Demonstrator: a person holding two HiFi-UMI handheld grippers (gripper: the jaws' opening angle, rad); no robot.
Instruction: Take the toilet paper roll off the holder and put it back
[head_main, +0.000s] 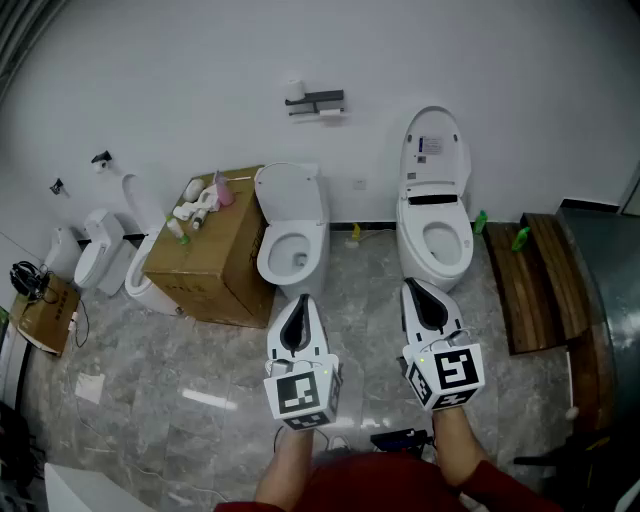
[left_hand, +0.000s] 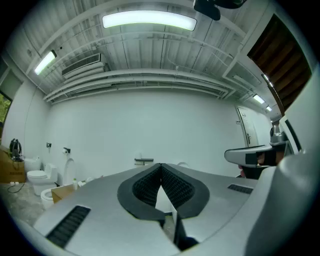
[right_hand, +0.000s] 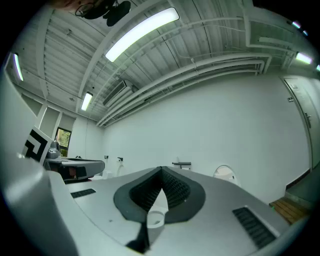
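Observation:
High on the white back wall hangs the dark toilet paper holder (head_main: 316, 101). A white roll (head_main: 295, 89) stands on its left end, and a white shape (head_main: 329, 114) sits under its right end. The holder is small and distant in the left gripper view (left_hand: 144, 161) and the right gripper view (right_hand: 182, 164). My left gripper (head_main: 302, 299) and right gripper (head_main: 411, 284) are held side by side low over the floor, far from the wall. Both point toward it. Each has its jaws shut tip to tip with nothing between them.
A white toilet (head_main: 292, 235) with its lid up stands ahead of the left gripper, and a taller one (head_main: 434, 220) ahead of the right. A cardboard box (head_main: 210, 250) with bottles sits left, more fixtures (head_main: 100, 260) beyond it. A wooden bench (head_main: 540, 275) runs along the right.

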